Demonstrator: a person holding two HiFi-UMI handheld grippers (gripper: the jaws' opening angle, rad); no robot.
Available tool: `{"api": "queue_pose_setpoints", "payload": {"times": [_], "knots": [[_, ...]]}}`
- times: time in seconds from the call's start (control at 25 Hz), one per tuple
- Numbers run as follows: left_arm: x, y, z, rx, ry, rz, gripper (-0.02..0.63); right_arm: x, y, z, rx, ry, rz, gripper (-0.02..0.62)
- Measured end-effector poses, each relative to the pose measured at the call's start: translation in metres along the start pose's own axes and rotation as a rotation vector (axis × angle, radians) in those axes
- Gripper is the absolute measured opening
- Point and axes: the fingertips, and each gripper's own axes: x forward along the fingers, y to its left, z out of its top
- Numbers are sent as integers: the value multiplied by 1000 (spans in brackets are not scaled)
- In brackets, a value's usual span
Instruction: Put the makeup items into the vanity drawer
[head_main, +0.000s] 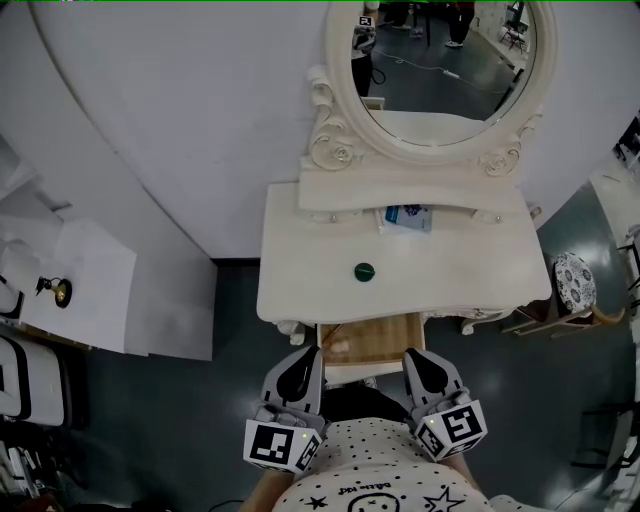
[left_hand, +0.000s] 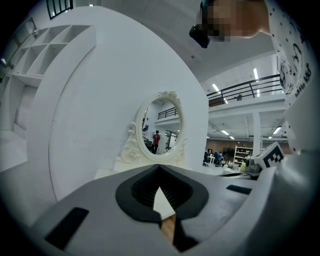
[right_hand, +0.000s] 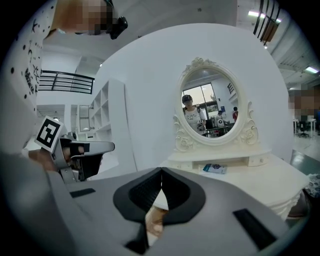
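Observation:
A white vanity table (head_main: 300, 260) stands against the curved wall. On its top lie a small dark green round item (head_main: 363, 270) and, under the mirror shelf, a blue and white packet (head_main: 408, 217) (right_hand: 216, 168). The vanity drawer (head_main: 375, 340) stands pulled out below the front edge, its wooden bottom showing. My left gripper (head_main: 305, 355) (left_hand: 159, 170) and right gripper (head_main: 414, 357) (right_hand: 161, 172) hang close to my body, just in front of the drawer. Both are shut with nothing between the fingers.
An oval mirror (head_main: 445, 60) in an ornate frame rises at the back of the vanity. A stool with a patterned seat (head_main: 574, 281) stands to the right. White shelving (head_main: 70, 280) fills the left side. Dark floor surrounds the vanity.

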Motion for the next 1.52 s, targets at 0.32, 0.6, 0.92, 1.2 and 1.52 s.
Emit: {"api": "queue_pose_setpoints", "payload": {"times": [0.32,0.6,0.92,1.2,1.52], "knots": [[-15,27,-3,31,15,-38,-3,12,30,-3,9,-23,-30,9],[-20,37,-7,38,34,-62,-3,15,36,-6,22,-14,-66,9],[-11,47,-7,23,21,-48,-3,30,32,-7,11,-5,-56,8],[-3,49,-8,4,29,-33,-3,42,19,1,-48,-8,-43,9],[3,49,-13,-17,47,6,-3,86,-22,1,-178,52,-32,11]]}}
